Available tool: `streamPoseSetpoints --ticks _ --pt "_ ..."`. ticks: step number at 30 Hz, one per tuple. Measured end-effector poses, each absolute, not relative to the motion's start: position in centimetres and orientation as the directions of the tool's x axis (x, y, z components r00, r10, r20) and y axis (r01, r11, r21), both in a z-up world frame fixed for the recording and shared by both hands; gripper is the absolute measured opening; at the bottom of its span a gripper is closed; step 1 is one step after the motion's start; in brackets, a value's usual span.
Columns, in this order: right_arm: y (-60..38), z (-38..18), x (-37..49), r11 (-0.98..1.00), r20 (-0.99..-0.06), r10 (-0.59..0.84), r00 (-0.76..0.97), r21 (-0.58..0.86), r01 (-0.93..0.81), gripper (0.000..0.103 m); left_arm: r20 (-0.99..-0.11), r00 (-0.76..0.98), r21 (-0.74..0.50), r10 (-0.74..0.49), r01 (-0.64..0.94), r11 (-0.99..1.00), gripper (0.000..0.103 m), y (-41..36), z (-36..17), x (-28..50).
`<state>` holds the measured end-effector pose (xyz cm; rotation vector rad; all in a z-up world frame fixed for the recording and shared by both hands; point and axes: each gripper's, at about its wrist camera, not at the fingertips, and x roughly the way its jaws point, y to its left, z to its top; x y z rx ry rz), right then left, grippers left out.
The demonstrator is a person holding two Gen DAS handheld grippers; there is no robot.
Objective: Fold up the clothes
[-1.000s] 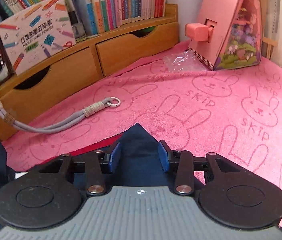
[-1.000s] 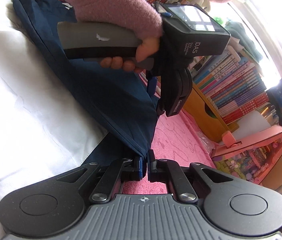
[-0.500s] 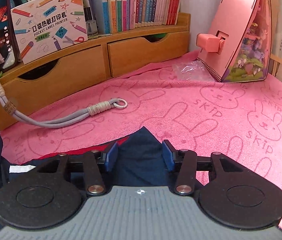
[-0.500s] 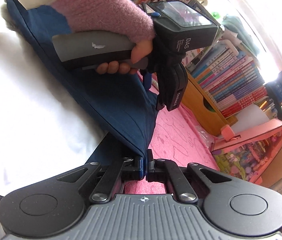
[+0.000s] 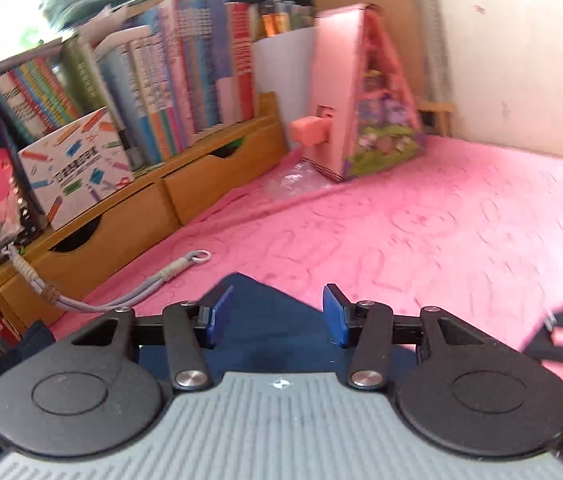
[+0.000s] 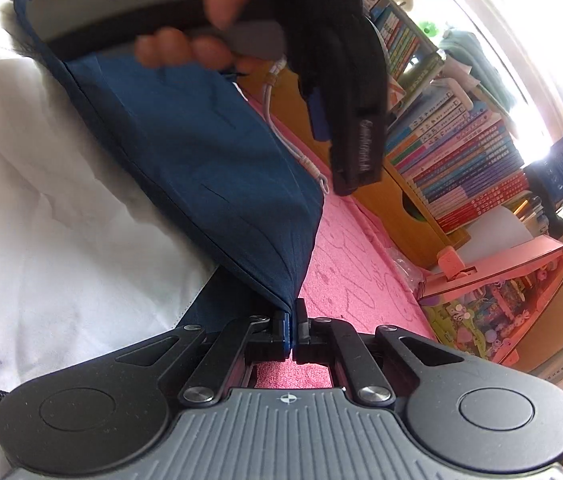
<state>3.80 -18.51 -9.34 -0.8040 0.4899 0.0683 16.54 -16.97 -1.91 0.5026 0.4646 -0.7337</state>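
Note:
A navy blue garment (image 6: 217,168) lies over a white garment (image 6: 41,208) on the pink rabbit-print towel (image 5: 421,232). My right gripper (image 6: 293,320) is shut on the navy garment's corner, which stretches up and left from the pads. In the left wrist view my left gripper (image 5: 273,312) is open above a pointed corner of the navy garment (image 5: 265,320), with no cloth between the blue pads. In the right wrist view a hand (image 6: 201,40) holds the left gripper's body (image 6: 353,120) close above the cloth.
A wooden shelf with drawers (image 5: 161,200) and a row of books (image 5: 185,80) runs along the left. A pink house-shaped box (image 5: 361,100) stands at the back. A grey lanyard with a ring (image 5: 153,284) lies on the towel near the shelf.
My left gripper has lifted and tilted up, so the view shows more of the books and wall; its jaws stay open. The right gripper keeps its hold on the navy corner.

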Motion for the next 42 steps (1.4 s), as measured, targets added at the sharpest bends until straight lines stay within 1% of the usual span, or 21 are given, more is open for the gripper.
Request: streamPoseSetpoints --ticks 2,6,9,11,13,16,25,27,29,30,32,35,39,41,42 --pt "-18.5 -9.3 3.8 0.697 -0.445 -0.125 0.887 -0.676 -0.241 0.006 -0.586 0.63 0.307 -0.509 0.754 0.58 0.044 -17.5 -2.9 15.9" --pt "-18.4 -9.4 3.6 0.696 -0.444 -0.126 0.887 -0.677 -0.24 0.006 -0.59 0.635 0.324 -0.498 0.752 0.575 0.044 -19.4 -4.3 17.5" --pt "-18.4 -9.4 3.6 0.696 -0.444 -0.126 0.887 -0.677 -0.24 0.006 -0.558 0.694 0.399 -0.456 0.706 0.586 0.044 -20.5 -5.5 19.5" --pt "-18.4 -9.4 3.6 0.695 -0.444 -0.126 0.887 -0.677 -0.24 0.006 -0.549 0.721 0.411 -0.424 0.674 0.614 0.045 -20.7 -5.8 21.1" --pt "-18.4 -9.4 3.6 0.696 -0.443 -0.126 0.887 -0.677 -0.24 0.006 -0.529 0.764 0.46 -0.369 0.624 0.632 0.045 -21.3 -6.2 22.7" --pt "-18.3 -9.4 3.6 0.695 -0.443 -0.126 0.888 -0.678 -0.24 0.006 -0.495 0.835 0.53 -0.242 0.511 0.677 0.044 -22.3 -6.4 24.8" --pt "-18.2 -9.4 3.6 0.694 -0.442 -0.127 0.888 -0.679 -0.239 0.006 -0.505 0.768 0.306 -0.394 0.586 0.75 0.044 -18.0 -2.4 20.4" --pt "-18.2 -9.4 3.6 0.692 -0.44 -0.128 0.889 -0.681 -0.238 0.006 -0.524 0.731 0.296 -0.437 0.638 0.711 0.044 -18.1 -2.2 19.0" --pt "-18.2 -9.5 3.6 0.69 -0.439 -0.129 0.889 -0.683 -0.237 0.006 -0.544 0.707 0.314 -0.452 0.671 0.671 0.044 -19.1 -2.7 18.4" --pt "-18.2 -9.5 3.6 0.69 -0.438 -0.129 0.889 -0.684 -0.237 0.006 -0.555 0.699 0.334 -0.45 0.683 0.649 0.044 -19.9 -3.4 18.4" --pt "-18.1 -9.5 3.6 0.689 -0.437 -0.13 0.89 -0.686 -0.236 0.006 -0.586 0.702 0.389 -0.405 0.682 0.62 0.045 -21.4 -5.1 19.0" --pt "-18.1 -9.5 3.6 0.688 -0.437 -0.131 0.89 -0.686 -0.235 0.006 -0.518 0.757 0.445 -0.397 0.636 0.63 0.045 -22.4 -6.4 19.8" --pt "-18.1 -9.4 3.6 0.689 -0.437 -0.132 0.89 -0.686 -0.235 0.006 -0.536 0.776 0.434 -0.332 0.591 0.68 0.047 -23.5 -6.1 22.0" --pt "-18.1 -9.4 3.6 0.689 -0.437 -0.132 0.89 -0.686 -0.235 0.006 -0.562 0.766 0.39 -0.313 0.579 0.716 0.046 -23.2 -5.3 22.6" --pt "-18.1 -9.4 3.6 0.689 -0.437 -0.132 0.89 -0.686 -0.234 0.006 -0.56 0.763 0.353 -0.325 0.574 0.739 0.046 -22.6 -4.8 22.6"
